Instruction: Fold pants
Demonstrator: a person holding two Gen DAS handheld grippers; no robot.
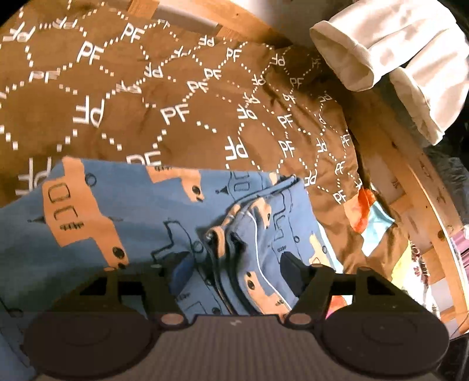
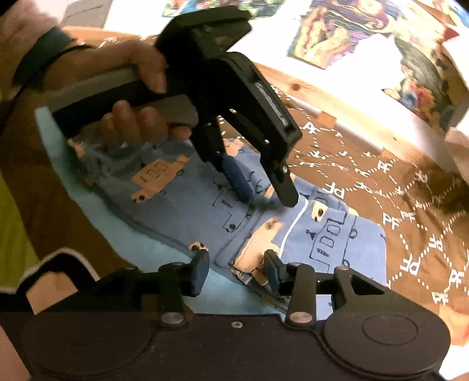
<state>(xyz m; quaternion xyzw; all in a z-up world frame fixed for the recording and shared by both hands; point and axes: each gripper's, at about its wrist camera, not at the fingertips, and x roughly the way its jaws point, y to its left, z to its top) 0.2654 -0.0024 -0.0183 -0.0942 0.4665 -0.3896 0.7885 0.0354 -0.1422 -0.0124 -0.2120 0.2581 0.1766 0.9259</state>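
Note:
Small blue pants printed with orange trucks lie partly folded on a brown bedspread; they also show in the right wrist view. My left gripper is open, its fingers pressed down on the bunched fabric; seen in the right wrist view, it stands above the middle of the pants. My right gripper is open, its fingers either side of the pants' near edge, holding nothing.
The brown bedspread with white "PF" print covers the bed. A wooden bed frame runs along the right. White folded cloth hangs at the upper right. Pictures hang on the white wall.

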